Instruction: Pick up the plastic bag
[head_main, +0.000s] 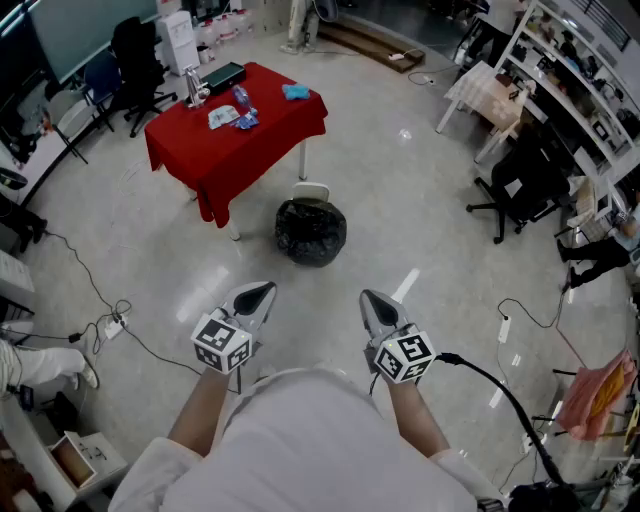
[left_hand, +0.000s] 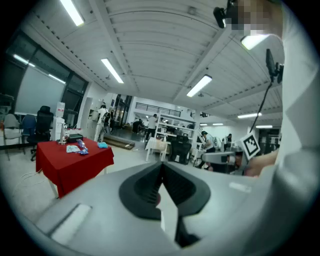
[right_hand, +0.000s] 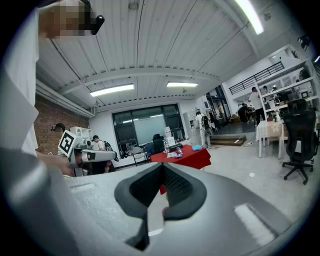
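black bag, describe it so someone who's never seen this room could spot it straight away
Find the red table in the open room. On the pale floor just off its near corner sits the black bag, with a small white object right behind it. It is the only dark, shiny, crumpled lump on the floor there.

Red-draped table (head_main: 270, 132) upper left; office chair (head_main: 525, 180) right
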